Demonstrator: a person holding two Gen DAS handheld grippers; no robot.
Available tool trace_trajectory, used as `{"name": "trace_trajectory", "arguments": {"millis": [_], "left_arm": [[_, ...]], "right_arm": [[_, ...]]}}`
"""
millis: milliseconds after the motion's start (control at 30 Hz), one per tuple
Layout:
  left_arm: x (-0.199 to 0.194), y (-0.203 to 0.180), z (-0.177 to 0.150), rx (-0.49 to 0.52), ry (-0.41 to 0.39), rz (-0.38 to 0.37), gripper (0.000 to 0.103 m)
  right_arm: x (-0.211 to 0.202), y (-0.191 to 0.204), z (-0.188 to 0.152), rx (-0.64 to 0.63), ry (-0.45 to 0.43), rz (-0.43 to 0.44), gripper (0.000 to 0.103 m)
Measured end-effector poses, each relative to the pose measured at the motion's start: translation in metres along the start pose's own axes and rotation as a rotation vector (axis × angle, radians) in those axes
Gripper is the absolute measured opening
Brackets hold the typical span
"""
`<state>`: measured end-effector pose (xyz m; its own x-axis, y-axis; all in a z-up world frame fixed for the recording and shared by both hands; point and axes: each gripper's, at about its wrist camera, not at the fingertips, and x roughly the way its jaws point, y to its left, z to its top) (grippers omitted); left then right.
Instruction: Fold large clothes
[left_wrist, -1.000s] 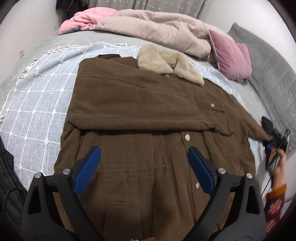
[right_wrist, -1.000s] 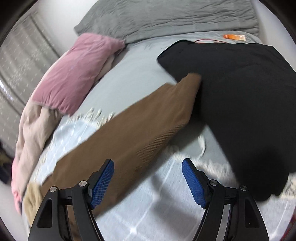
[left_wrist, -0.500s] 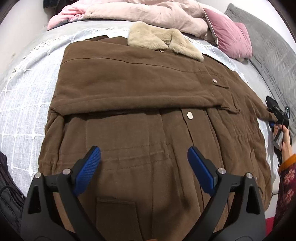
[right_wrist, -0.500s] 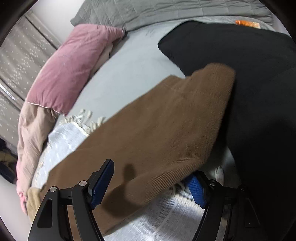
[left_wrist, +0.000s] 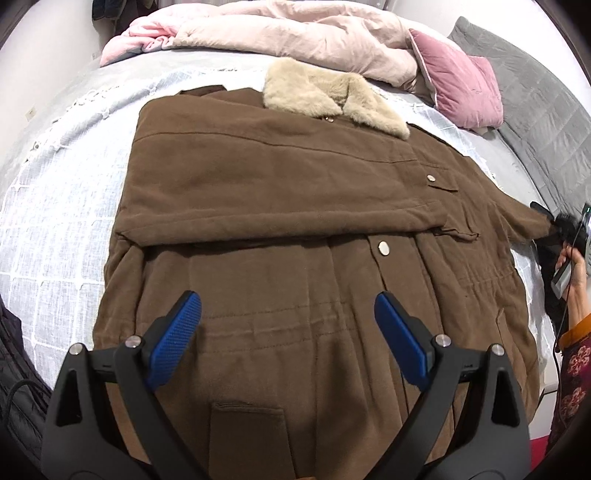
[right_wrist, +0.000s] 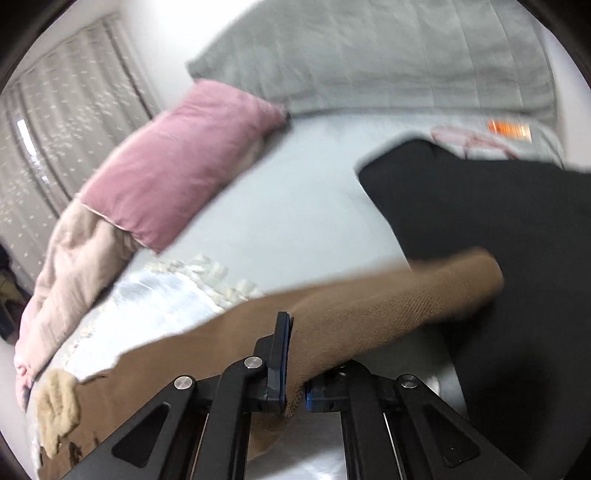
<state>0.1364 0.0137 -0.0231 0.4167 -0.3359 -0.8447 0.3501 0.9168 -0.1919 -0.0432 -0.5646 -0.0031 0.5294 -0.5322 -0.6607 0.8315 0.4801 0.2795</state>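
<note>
A brown coat (left_wrist: 280, 221) with a beige fur collar (left_wrist: 332, 98) lies spread on the bed, one sleeve folded across its chest. My left gripper (left_wrist: 286, 306) hovers open above the coat's lower front, with nothing between its blue pads. The other sleeve (right_wrist: 388, 306) stretches out to the right, its cuff over a black garment (right_wrist: 517, 258). My right gripper (right_wrist: 293, 354) is shut on this sleeve, pinching the brown cloth between its pads, a little raised off the bed. In the left wrist view it shows at the far right (left_wrist: 554, 225), held by a hand.
A white checked blanket (left_wrist: 62, 206) lies under the coat. A pink pillow (right_wrist: 177, 162), a pale pink duvet (left_wrist: 295, 33) and a grey quilt (right_wrist: 369, 55) lie along the bed's far side. A dark jacket (left_wrist: 14, 369) sits at the lower left.
The right gripper's jaws went from wide open around the sleeve to shut on it, and the sleeve has lifted slightly. The left gripper stayed open over the coat, its view shifting only slightly.
</note>
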Motion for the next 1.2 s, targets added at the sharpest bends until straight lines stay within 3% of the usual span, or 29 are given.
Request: {"name": "trace_trajectory", "arguments": {"millis": [300, 433, 567, 733, 867, 967, 1000, 1067, 1100, 1167, 1200], "left_arm": [[-0.010, 0.013, -0.001, 0.002, -0.013, 0.008, 0.095], [-0.016, 0.022, -0.003, -0.021, -0.022, 0.002, 0.095], [-0.020, 0.029, -0.006, -0.032, -0.025, -0.001, 0.095], [-0.018, 0.037, -0.009, -0.037, -0.013, 0.012, 0.095], [-0.014, 0.041, -0.010, -0.058, 0.005, 0.019, 0.095], [-0.012, 0.038, -0.009, -0.059, 0.018, 0.022, 0.095], [-0.011, 0.036, -0.008, -0.056, 0.021, 0.025, 0.095], [-0.011, 0.029, -0.005, -0.042, 0.019, 0.027, 0.095], [-0.011, 0.024, -0.003, -0.032, 0.017, 0.026, 0.095], [-0.009, 0.012, 0.001, -0.008, 0.014, 0.031, 0.095], [-0.007, 0.003, 0.004, 0.009, 0.014, 0.034, 0.095]], "right_arm": [[-0.095, 0.131, 0.000, -0.304, -0.147, 0.177, 0.005], [-0.139, 0.205, -0.035, -0.499, -0.164, 0.293, 0.005], [-0.162, 0.267, -0.088, -0.702, -0.118, 0.405, 0.005], [-0.151, 0.310, -0.160, -0.820, 0.042, 0.536, 0.006], [-0.109, 0.315, -0.222, -0.811, 0.264, 0.558, 0.008], [-0.060, 0.311, -0.268, -0.811, 0.500, 0.544, 0.014], [-0.048, 0.308, -0.273, -0.809, 0.538, 0.535, 0.016], [-0.049, 0.298, -0.278, -0.793, 0.507, 0.562, 0.018], [-0.051, 0.297, -0.274, -0.780, 0.517, 0.568, 0.021], [-0.060, 0.292, -0.265, -0.744, 0.582, 0.589, 0.049], [-0.068, 0.289, -0.259, -0.736, 0.595, 0.600, 0.056]]}}
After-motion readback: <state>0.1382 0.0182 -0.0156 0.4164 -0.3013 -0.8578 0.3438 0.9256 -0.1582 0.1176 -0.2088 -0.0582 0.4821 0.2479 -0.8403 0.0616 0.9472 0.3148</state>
